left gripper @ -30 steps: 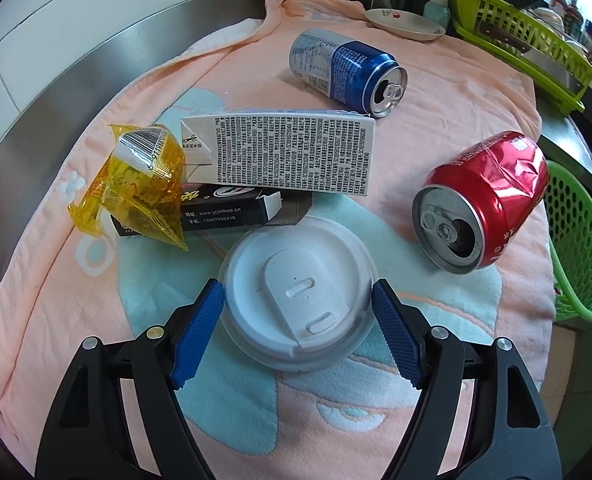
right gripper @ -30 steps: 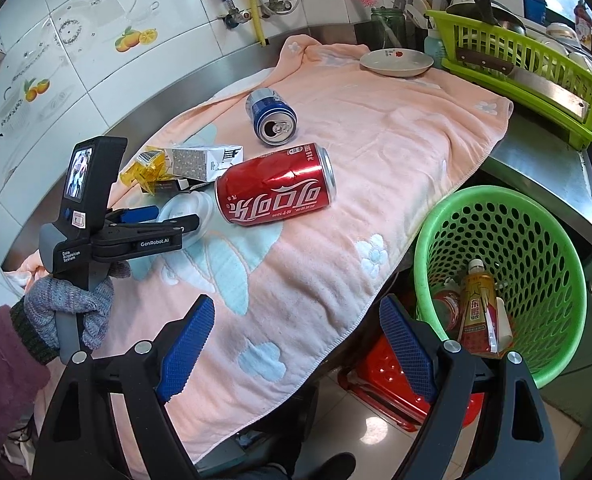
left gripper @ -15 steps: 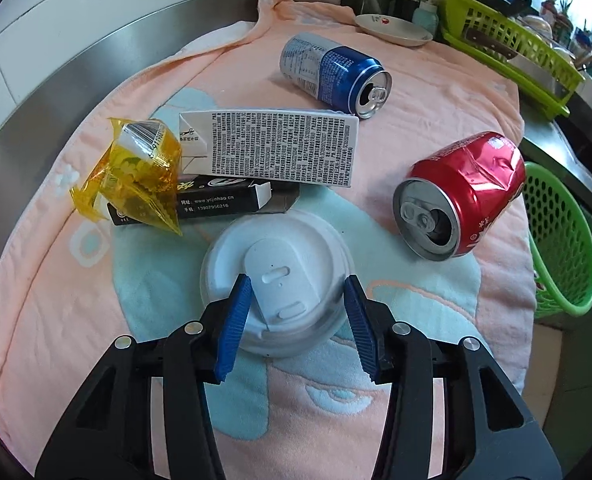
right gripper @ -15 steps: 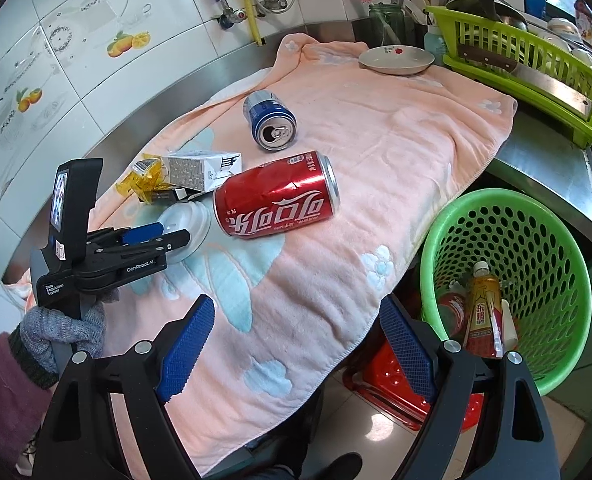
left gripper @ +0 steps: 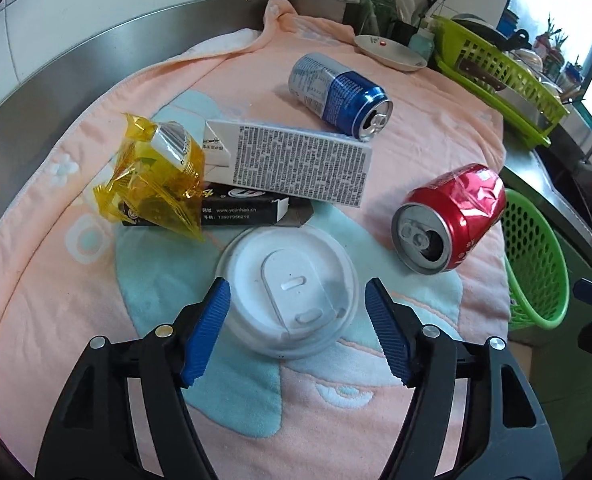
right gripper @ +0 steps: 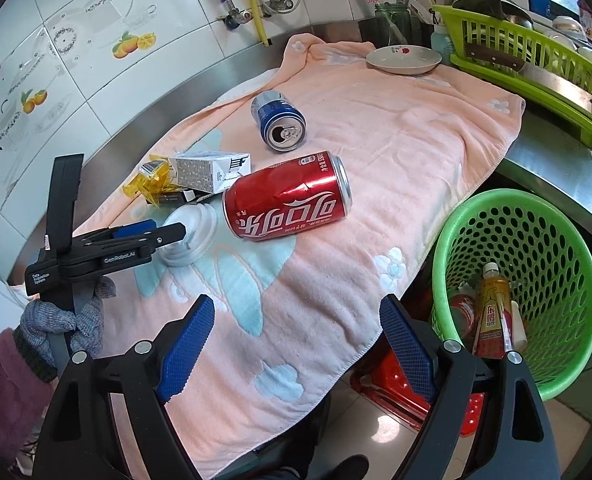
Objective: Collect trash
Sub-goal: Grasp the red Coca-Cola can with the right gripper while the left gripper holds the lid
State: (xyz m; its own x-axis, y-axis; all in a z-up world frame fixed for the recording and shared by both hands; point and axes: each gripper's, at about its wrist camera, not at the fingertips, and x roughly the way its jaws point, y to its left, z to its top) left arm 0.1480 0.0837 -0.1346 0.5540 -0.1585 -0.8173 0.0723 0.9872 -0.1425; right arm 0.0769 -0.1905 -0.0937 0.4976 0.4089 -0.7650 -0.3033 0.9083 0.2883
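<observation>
A white plastic cup lid (left gripper: 289, 290) lies on the pink towel (left gripper: 428, 108). My left gripper (left gripper: 296, 332) is open, its blue pads on either side of the lid's near half, with a small gap at each side. Behind the lid lie a yellow wrapper (left gripper: 157, 184), a black box (left gripper: 231, 212), a white carton (left gripper: 296, 162), a blue can (left gripper: 338, 94) and a dented red can (left gripper: 452, 222). My right gripper (right gripper: 296, 352) is open and empty above the towel's front edge. The green basket (right gripper: 512, 216) stands to its right.
A bottle (right gripper: 492, 312) and other trash lie in the basket, over a red stool (right gripper: 400, 384). A white plate (right gripper: 404, 60) and a green dish rack (right gripper: 536, 56) with a cleaver stand at the back right. A steel counter rim and tiled wall run along the left.
My left gripper closed around the lid half a second ago and has now opened again, wider than the lid. The lid stays on the towel. My right gripper has barely moved.
</observation>
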